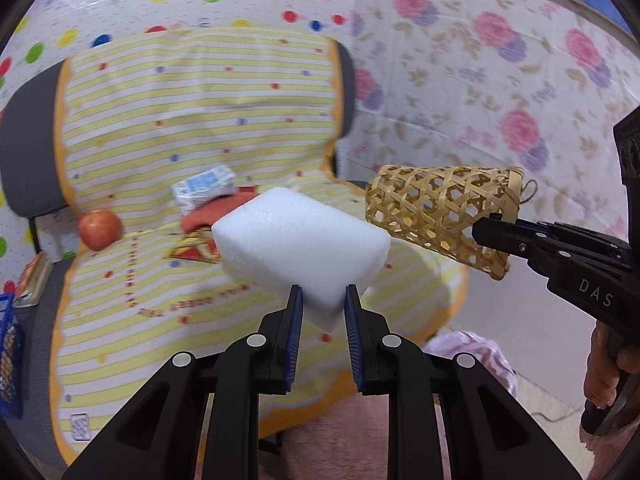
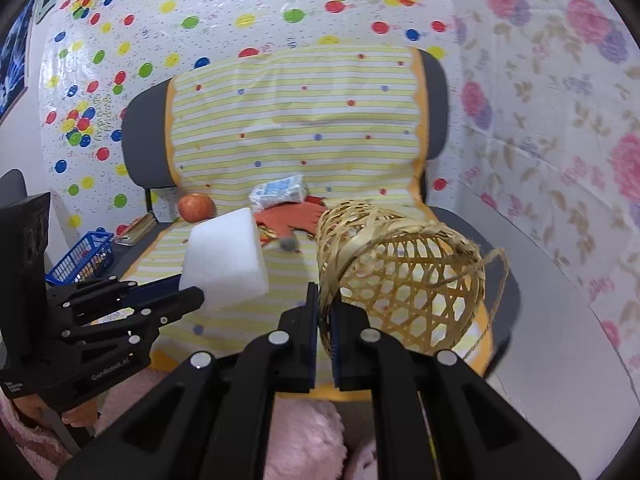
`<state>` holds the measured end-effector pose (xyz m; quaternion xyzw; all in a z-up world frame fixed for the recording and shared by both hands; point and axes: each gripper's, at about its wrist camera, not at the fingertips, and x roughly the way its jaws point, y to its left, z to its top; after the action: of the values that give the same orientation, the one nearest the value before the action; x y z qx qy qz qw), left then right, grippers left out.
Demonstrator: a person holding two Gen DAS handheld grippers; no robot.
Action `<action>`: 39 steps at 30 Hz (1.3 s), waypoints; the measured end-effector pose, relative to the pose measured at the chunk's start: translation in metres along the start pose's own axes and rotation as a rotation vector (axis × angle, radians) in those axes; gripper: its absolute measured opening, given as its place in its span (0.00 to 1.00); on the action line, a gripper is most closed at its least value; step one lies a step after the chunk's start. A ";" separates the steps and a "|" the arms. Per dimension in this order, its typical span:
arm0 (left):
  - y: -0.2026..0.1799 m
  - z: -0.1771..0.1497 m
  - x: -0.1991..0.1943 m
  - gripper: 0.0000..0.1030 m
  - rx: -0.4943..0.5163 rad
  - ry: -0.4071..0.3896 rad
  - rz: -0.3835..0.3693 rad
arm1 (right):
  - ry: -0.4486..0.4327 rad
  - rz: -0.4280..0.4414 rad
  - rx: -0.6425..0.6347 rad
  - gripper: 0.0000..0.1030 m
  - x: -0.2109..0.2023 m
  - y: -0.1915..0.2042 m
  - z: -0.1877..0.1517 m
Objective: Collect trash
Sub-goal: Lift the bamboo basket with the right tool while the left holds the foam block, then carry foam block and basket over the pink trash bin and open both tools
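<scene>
My left gripper (image 1: pixel 322 300) is shut on a corner of a white foam block (image 1: pixel 300 240), held in the air above the chair seat. My right gripper (image 2: pixel 323 308) is shut on the rim of a woven bamboo basket (image 2: pixel 404 276), which hangs tilted on its side to the right of the block. In the right wrist view the foam block (image 2: pixel 224 256) and the left gripper (image 2: pixel 192 296) show at the left. On the seat lie a crumpled white and blue carton (image 1: pixel 204 186), an orange cloth (image 1: pixel 208 212) and a red apple (image 1: pixel 100 229).
A chair covered with a yellow striped cloth (image 1: pixel 192 112) fills the middle. A blue plastic crate (image 2: pixel 82 258) and a book (image 2: pixel 138 228) stand to its left. Patterned sheets cover the walls. Pink fabric (image 2: pixel 304 432) lies below the grippers. A hand (image 1: pixel 604 368) holds the right tool.
</scene>
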<state>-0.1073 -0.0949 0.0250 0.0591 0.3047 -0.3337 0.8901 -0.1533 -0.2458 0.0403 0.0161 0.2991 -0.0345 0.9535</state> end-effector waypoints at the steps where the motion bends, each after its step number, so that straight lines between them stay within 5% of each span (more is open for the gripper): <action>1: -0.008 -0.002 0.002 0.22 0.015 0.007 -0.013 | 0.000 -0.013 0.006 0.05 -0.006 -0.004 -0.005; 14: -0.118 -0.041 0.028 0.22 0.225 0.143 -0.251 | 0.063 -0.223 0.184 0.06 -0.085 -0.068 -0.088; 22: -0.156 -0.049 0.055 0.22 0.287 0.220 -0.317 | 0.091 -0.302 0.254 0.06 -0.097 -0.096 -0.115; 27: -0.170 -0.054 0.077 0.36 0.316 0.292 -0.336 | 0.087 -0.306 0.274 0.06 -0.094 -0.109 -0.114; 30: -0.168 -0.055 0.078 0.57 0.306 0.292 -0.334 | 0.106 -0.301 0.283 0.06 -0.084 -0.117 -0.115; 32: -0.163 -0.054 0.078 0.62 0.298 0.285 -0.315 | 0.150 -0.300 0.299 0.11 -0.070 -0.124 -0.120; 34: -0.151 -0.052 0.075 0.62 0.274 0.275 -0.292 | 0.194 -0.292 0.315 0.47 -0.058 -0.128 -0.127; 39: -0.127 -0.042 0.067 0.62 0.212 0.241 -0.238 | 0.206 -0.279 0.321 0.50 -0.054 -0.126 -0.128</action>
<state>-0.1688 -0.2170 -0.0353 0.1557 0.3771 -0.4572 0.7903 -0.2796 -0.3621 -0.0353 0.1292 0.3846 -0.2113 0.8892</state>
